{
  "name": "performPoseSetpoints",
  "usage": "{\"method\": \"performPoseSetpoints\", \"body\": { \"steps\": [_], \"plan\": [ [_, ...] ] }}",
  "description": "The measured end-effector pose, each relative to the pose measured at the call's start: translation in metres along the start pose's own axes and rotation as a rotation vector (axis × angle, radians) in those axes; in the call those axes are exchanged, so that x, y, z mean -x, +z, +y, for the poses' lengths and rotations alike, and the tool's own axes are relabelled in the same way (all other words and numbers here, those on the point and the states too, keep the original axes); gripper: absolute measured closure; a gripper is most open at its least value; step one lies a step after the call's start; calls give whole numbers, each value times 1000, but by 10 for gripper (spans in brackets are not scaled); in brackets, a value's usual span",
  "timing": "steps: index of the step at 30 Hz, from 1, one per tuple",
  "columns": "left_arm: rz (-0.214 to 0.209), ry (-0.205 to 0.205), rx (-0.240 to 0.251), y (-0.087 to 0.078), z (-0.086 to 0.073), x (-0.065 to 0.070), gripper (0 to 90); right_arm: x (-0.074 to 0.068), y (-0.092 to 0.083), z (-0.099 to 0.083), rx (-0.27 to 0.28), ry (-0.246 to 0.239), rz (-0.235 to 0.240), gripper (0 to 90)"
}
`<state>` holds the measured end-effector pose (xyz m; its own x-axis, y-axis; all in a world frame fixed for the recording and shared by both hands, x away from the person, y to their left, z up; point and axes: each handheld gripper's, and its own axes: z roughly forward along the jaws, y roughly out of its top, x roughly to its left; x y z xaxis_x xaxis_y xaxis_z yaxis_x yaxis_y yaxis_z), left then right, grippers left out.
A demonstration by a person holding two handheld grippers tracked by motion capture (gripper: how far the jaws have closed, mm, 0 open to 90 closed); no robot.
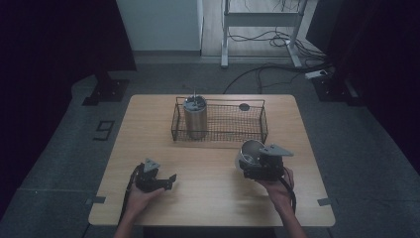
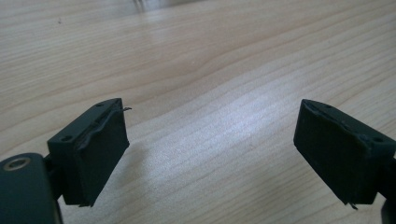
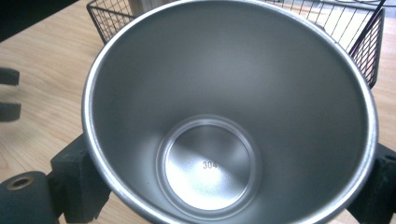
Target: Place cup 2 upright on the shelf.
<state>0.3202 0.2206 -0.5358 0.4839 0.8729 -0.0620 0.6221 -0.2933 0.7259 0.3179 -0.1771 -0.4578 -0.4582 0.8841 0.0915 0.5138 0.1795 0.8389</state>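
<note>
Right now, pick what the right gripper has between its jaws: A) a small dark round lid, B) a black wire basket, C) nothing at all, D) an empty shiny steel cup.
D: the right gripper is closed on the empty shiny steel cup, its black jaws pressing either side of the cup's wall, with the black wire basket beyond it on the wooden table.

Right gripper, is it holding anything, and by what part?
Yes: the right gripper holds a steel cup, its fingers clamped on the outer wall on opposite sides, mouth facing the camera.
</note>
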Motion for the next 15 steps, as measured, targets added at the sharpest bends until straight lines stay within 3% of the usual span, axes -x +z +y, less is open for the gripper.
{"method": "performPoseSetpoints", "body": {
  "steps": [15],
  "plan": [
    [-6,9,-16,3,-3,4,100,1,-3,30,16,-7,14,76]
  ]
}}
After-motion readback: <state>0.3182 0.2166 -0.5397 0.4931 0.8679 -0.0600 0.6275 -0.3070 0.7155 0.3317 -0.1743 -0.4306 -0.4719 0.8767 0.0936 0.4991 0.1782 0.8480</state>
